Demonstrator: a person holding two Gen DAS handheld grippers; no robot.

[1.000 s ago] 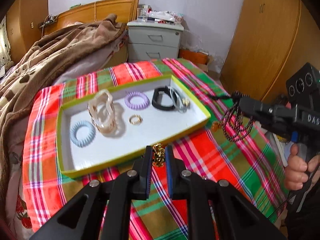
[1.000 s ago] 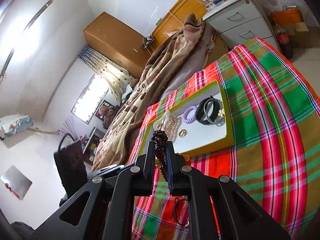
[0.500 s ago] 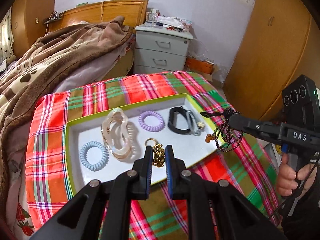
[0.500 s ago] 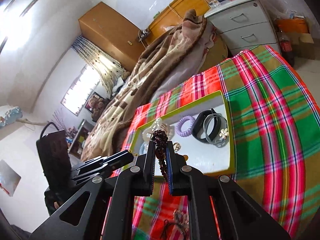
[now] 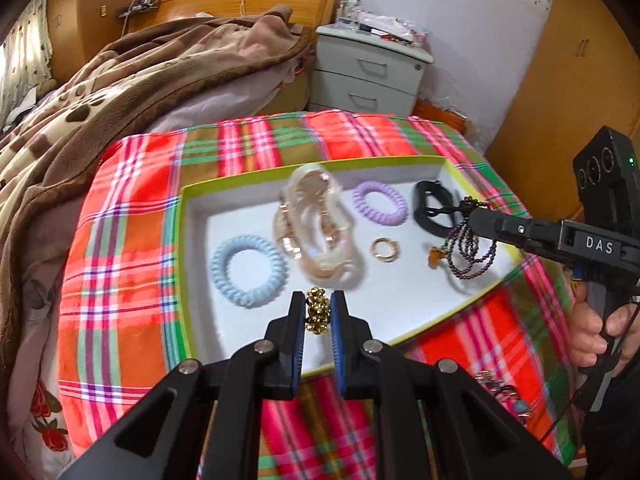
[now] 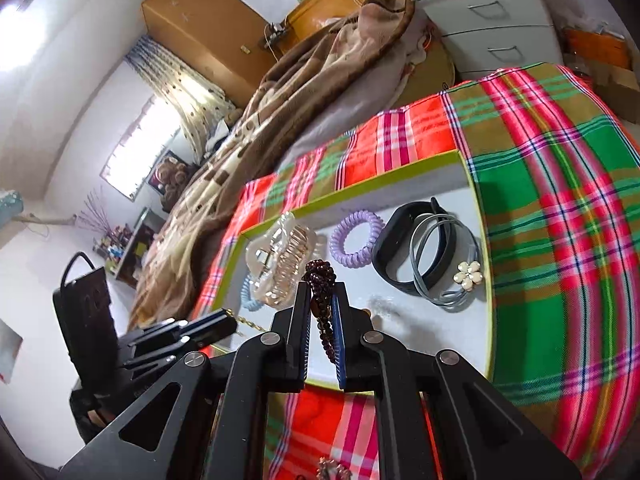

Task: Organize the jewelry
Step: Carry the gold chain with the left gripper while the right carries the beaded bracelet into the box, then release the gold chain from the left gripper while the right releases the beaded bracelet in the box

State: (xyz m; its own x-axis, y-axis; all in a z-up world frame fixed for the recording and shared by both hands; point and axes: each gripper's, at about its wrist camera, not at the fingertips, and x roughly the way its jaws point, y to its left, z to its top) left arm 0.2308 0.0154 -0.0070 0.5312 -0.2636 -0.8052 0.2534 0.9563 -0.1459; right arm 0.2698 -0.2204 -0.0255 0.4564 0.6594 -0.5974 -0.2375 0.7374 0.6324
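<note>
A green-rimmed white tray [image 5: 192, 216] lies on the plaid cloth. It holds a blue coil hair tie [image 5: 250, 270], a clear hair claw [image 5: 318, 224], a purple coil tie [image 5: 380, 204], a gold ring [image 5: 385, 249] and a black band [image 5: 434, 208]. My left gripper [image 5: 317, 300] is shut on a gold chain [image 5: 317, 314] above the tray's near side. My right gripper [image 6: 322, 292] is shut on a dark bead bracelet [image 6: 320, 280]. In the left wrist view the bracelet [image 5: 468, 252] hangs in loops over the tray's right end.
The plaid cloth [image 5: 120, 240] covers the table. A brown blanket [image 5: 120, 80] is heaped at the left, and a grey nightstand [image 5: 368, 72] stands behind. More loose jewelry [image 5: 500, 390] lies on the cloth near the tray's front right corner. A hand [image 5: 596, 332] holds the right gripper's handle.
Both grippers have moved forward from beside the tray to over it, each still carrying its piece. The bead bracelet now hangs above the tray's right end.
</note>
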